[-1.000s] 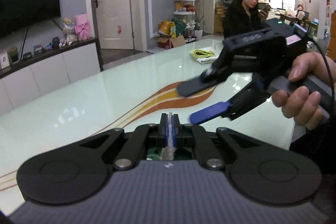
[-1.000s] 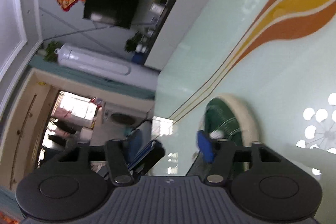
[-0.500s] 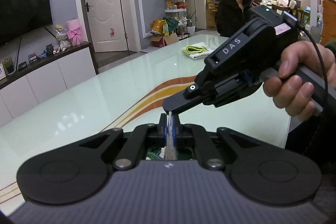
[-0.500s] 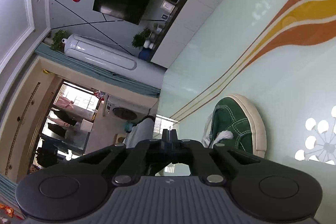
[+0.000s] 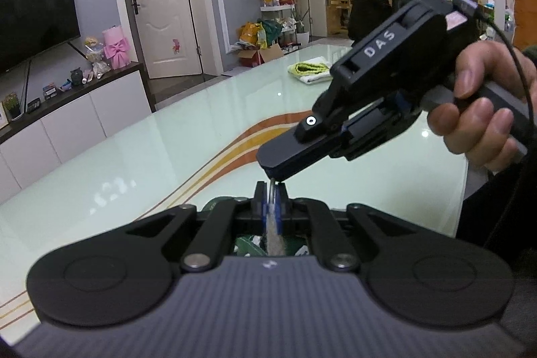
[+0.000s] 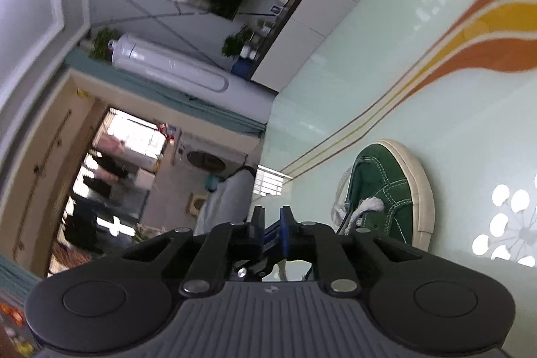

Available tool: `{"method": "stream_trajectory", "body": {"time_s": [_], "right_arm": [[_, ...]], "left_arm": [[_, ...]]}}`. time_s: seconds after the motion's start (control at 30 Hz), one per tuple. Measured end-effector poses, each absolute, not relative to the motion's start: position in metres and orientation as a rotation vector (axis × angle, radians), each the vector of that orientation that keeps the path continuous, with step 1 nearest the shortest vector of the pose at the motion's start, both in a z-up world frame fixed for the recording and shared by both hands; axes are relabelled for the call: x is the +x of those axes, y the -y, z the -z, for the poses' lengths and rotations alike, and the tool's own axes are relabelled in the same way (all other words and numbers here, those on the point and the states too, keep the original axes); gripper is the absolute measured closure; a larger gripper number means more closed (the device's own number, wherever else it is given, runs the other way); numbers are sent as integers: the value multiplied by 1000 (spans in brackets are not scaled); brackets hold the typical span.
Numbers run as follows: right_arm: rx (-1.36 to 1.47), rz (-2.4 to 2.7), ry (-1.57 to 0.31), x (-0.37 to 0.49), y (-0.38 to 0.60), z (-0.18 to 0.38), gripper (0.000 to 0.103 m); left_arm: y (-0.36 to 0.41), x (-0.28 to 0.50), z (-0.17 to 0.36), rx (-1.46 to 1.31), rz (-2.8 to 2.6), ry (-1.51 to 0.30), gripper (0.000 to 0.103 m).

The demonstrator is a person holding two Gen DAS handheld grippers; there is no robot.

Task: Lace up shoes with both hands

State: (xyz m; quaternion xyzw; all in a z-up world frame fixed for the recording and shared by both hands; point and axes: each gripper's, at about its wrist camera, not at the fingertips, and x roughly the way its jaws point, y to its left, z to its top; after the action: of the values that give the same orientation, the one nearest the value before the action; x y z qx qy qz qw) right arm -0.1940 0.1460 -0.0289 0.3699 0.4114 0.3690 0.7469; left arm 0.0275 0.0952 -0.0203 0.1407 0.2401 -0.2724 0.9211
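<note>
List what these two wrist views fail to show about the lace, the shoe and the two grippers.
- Lace: left wrist view, its run down to the shoe is hidden behind the left gripper.
- Green shoe: right wrist view, heel and most eyelets are covered by the gripper body.
- Right gripper: left wrist view, its tip sits at the lace end; whether it grips the lace cannot be told.

Shoe (image 6: 386, 190) on table (image 6: 369, 72), lace (image 5: 273, 234) above.
</note>
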Motion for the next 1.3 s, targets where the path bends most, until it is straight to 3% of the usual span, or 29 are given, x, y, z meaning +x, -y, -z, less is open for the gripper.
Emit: {"method": "stream_trajectory", "body": {"time_s": [0.1,0.2,0.3,0.43,0.77,0.8,0.9,1.07,1.3], "right_arm": [[772,-800,-905,-195,-148,27,89],[713,-775,-901,-195,-151,23,74],[686,-792,-888,-199,-153,21,75],[644,-803,-885,-204,-158,20,89],[661,-784,-894,-204,-156,22,88],[659,-778,-897,-204,-156,23,85],[695,-725,-885,-203,-150,24,55],[747,-728,-879,-198,-142,27,55],[287,-880,-768,-225,-199,8,55]], "left_arm": [[-93,28,22,305,567,-500,98],[-91,27,22,315,579,-497,98],[-92,27,22,319,573,-501,98],[-93,27,24,327,565,-508,98],[-92,27,24,334,567,-513,98],[-92,27,24,334,568,-512,98],[-99,30,20,273,540,-504,98],[-133,42,9,30,445,-501,98],[-174,47,4,-312,458,-482,98]]}}
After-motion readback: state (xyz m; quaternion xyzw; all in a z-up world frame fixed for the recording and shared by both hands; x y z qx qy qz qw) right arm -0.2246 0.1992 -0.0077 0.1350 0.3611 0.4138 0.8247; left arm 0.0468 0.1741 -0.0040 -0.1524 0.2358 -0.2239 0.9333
